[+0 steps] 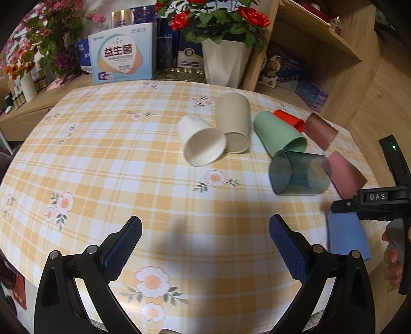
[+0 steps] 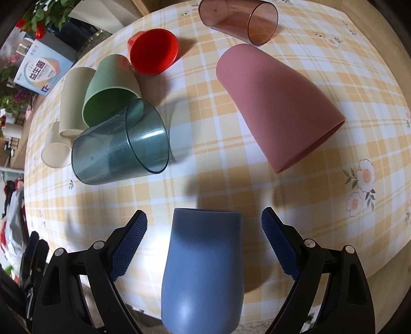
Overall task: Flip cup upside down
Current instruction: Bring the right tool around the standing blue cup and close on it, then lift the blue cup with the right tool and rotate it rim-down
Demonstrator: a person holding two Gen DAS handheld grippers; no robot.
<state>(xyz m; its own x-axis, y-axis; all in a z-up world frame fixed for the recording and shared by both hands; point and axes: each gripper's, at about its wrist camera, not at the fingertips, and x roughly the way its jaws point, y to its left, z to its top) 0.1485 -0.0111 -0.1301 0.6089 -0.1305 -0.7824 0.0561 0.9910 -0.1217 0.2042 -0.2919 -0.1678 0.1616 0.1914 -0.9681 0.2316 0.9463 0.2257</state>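
Between the spread jaws of my right gripper [image 2: 204, 232] I see the matte blue plastic cup [image 2: 203, 267]. It stands near the table's front edge, and both blue pads are apart from its sides, so the jaws are open and grip nothing. I cannot tell which end of the cup is up. From the left wrist view the same cup [image 1: 346, 237] shows at the right border, under the black body of the right gripper.

My left gripper [image 1: 205, 237] hangs over a bare part of the yellow checked tablecloth with flowers [image 1: 128, 164], its jaws wide open and holding nothing.

Further back on the table, the other cups lie on their sides: a dusty pink matte cup [image 2: 277, 108], a clear teal plastic tumbler [image 2: 120, 146], a light green cup [image 2: 110, 90] touching it, a red cup [image 2: 154, 51], a clear brown tumbler [image 2: 239, 21], a beige cup [image 1: 233, 123] and a white cup [image 1: 201, 142] just beside it.
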